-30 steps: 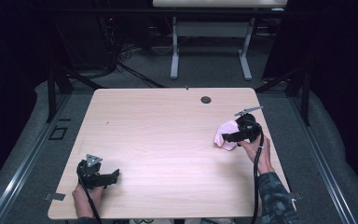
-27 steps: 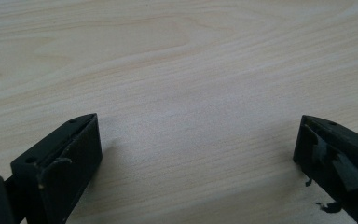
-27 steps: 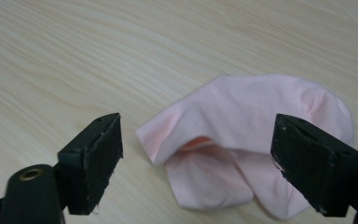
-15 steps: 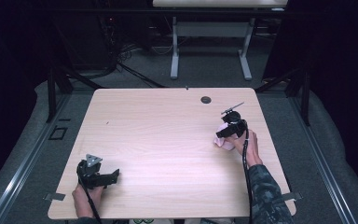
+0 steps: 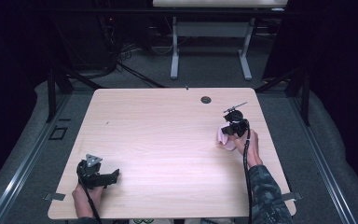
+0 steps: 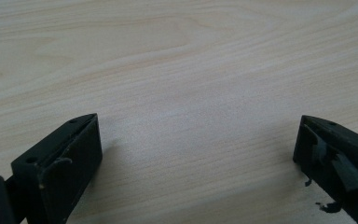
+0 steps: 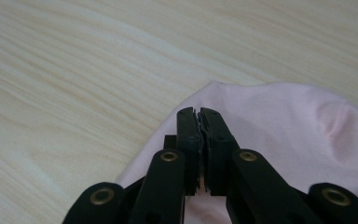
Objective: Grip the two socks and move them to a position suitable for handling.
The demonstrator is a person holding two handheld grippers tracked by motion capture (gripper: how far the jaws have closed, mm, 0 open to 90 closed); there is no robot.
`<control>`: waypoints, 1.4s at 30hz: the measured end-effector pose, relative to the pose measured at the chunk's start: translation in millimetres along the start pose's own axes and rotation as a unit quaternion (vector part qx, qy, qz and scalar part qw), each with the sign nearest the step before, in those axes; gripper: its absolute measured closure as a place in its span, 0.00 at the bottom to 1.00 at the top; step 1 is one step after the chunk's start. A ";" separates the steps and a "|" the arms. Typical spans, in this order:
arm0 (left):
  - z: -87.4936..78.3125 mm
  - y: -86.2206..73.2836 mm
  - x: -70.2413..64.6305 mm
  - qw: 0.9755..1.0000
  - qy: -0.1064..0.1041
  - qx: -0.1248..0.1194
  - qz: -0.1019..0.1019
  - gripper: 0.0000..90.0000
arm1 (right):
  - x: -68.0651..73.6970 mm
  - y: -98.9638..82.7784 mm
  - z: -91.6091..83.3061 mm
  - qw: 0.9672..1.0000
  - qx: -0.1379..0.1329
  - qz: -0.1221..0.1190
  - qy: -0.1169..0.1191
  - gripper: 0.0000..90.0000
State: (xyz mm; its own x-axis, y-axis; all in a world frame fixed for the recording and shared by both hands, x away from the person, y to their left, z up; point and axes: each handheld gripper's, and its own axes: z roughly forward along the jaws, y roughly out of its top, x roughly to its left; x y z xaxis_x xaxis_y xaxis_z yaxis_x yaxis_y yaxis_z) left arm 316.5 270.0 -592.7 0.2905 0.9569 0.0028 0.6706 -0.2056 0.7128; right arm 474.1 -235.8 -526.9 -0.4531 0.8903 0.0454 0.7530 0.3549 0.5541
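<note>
Right hand-held gripper (image 7: 200, 116) w/ jaws just pinched together on pink cloth (image 7: 279, 121); left hand-held gripper (image 6: 198, 140) spread wide.

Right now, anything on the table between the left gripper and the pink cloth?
Nothing: in the high view only bare wooden table lies between the left gripper and the pink cloth, which the right gripper pinches.

Table (image 5: 168, 135): pale wood-grain top, rectangular, standing on grey carpet. A dark round grommet (image 5: 206, 100) sits near the far edge, right of centre. A pink cloth (image 5: 224, 138) lies flat on the right half, well apart from the grommet. Two strips of tape (image 5: 54, 197) stick out at the near corners.
</note>
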 end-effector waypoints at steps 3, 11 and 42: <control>0.0 0.0 0.0 1.000 0.000 0.000 0.000 0.01 | 1.6 -0.2 -16.5 0.999 -0.033 -0.007 0.006 0.96; 0.0 0.0 0.0 1.000 0.000 0.000 0.000 0.01 | 15.1 0.7 -61.1 0.996 -0.085 -0.021 0.035 0.96; 0.0 0.0 0.0 1.000 0.000 0.000 0.000 0.01 | 158.8 -65.1 -113.6 0.964 -0.097 -0.110 0.220 0.96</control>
State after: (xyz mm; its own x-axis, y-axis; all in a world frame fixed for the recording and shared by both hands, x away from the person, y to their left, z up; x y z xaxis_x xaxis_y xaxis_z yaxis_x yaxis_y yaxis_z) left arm 316.5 270.0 -592.7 0.2900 0.9570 0.0027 0.6707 -0.2052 0.7127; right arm 298.9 -149.9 -461.4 -0.7828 0.5769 0.2332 0.5309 0.4237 0.7339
